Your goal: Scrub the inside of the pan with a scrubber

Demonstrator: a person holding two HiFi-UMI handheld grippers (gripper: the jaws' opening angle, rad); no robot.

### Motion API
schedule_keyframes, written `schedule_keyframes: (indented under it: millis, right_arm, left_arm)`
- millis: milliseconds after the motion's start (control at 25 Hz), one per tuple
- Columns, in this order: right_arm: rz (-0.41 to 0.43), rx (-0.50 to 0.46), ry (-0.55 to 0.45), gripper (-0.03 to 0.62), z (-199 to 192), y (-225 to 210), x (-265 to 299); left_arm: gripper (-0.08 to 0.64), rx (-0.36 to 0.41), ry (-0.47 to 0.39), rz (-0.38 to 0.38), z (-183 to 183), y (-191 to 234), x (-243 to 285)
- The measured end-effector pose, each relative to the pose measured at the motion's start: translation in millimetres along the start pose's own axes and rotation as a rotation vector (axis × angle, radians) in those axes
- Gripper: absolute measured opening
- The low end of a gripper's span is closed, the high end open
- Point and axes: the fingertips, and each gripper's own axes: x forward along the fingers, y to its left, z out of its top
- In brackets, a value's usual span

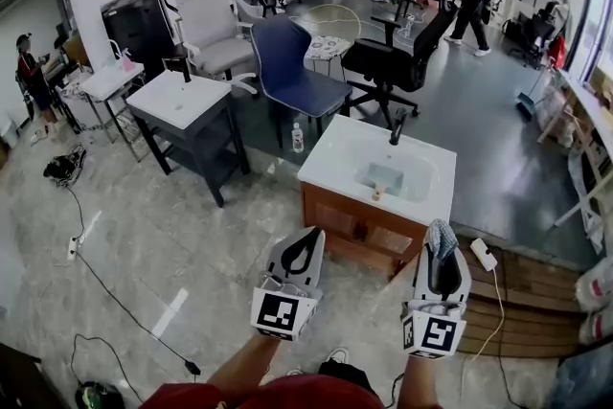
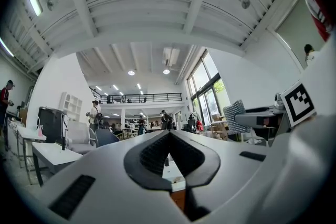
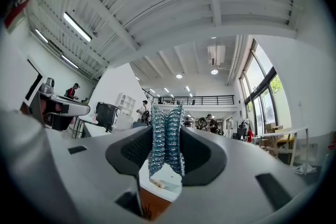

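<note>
My right gripper (image 1: 441, 237) is shut on a blue-silver mesh scrubber (image 1: 442, 231), which sticks out past the jaw tips. In the right gripper view the scrubber (image 3: 166, 136) is squeezed upright in that gripper (image 3: 167, 139). My left gripper (image 1: 307, 239) is shut with nothing in it, and its tips meet in the left gripper view (image 2: 169, 135). Both grippers hover in front of a white sink counter (image 1: 337, 156) on a wooden cabinet. No pan shows in any view. A small object (image 1: 378, 193) lies at the basin's near edge.
A black faucet (image 1: 396, 127) stands behind the basin. A power strip (image 1: 484, 255) lies on wooden steps at the right. A second white table (image 1: 182, 101), a blue chair (image 1: 292, 72), a bottle (image 1: 297, 139) and floor cables (image 1: 105, 283) are to the left. People stand far back.
</note>
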Motion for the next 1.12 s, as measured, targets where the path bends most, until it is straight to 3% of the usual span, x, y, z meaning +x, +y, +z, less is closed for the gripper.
schedule_keyframes:
  millis: [280,400,560,720,1120]
  right_arm:
    - [-0.023,0.040,0.002,0.175,-18,-34,18]
    - [-0.031,0.045,-0.005,0.175,-23,-52,27]
    - [-0.032,0.052,-0.006,0.175,-30,-76,39]
    - [-0.028,0.066,-0.009,0.175,-36,-96,48]
    - [-0.015,0.072,-0.002,0.175,-56,-120,82]
  left_arm:
    - [0.012,0.013,0.005,-0.025,-7,-19,38]
    - [0.012,0.040,-0.029,-0.041,-8,-29,58]
    - [0.012,0.027,0.006,-0.036,-11,-43,82]
    - [0.012,0.053,-0.026,-0.042,-10,-56,103]
    - [0.012,0.039,0.034,-0.026,-26,-63,141]
